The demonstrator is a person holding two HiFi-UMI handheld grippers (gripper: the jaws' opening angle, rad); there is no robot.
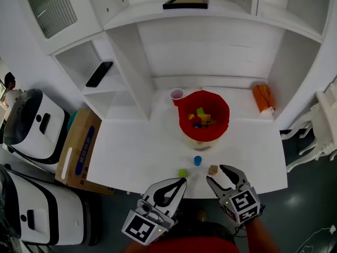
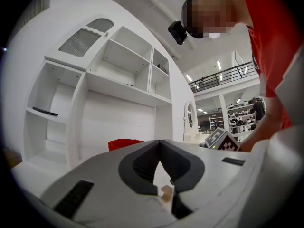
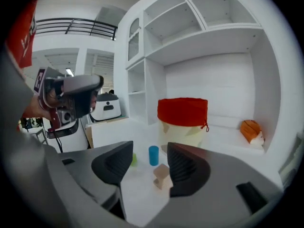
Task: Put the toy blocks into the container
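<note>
A red-lined fabric container (image 1: 210,127) stands on the white table (image 1: 137,152) and holds several coloured blocks. In front of it lie a blue cylinder (image 1: 197,160), a green block (image 1: 182,172) and a brown block (image 1: 212,169). My right gripper (image 1: 217,174) is open at the table's front edge, and its jaws stand on either side of the brown block without touching it. The right gripper view shows the brown block (image 3: 161,175) just beyond the open jaws, with the blue cylinder (image 3: 153,155), the green block (image 3: 133,159) and the container (image 3: 183,113) behind. My left gripper (image 1: 180,183) is shut and empty, just short of the green block.
A pink cup (image 1: 177,94) stands left of the container, and an orange object (image 1: 263,98) lies at the back right. A black phone (image 1: 99,74) rests on a left shelf. A cardboard box (image 1: 79,146) and white appliances (image 1: 31,123) stand on the floor to the left.
</note>
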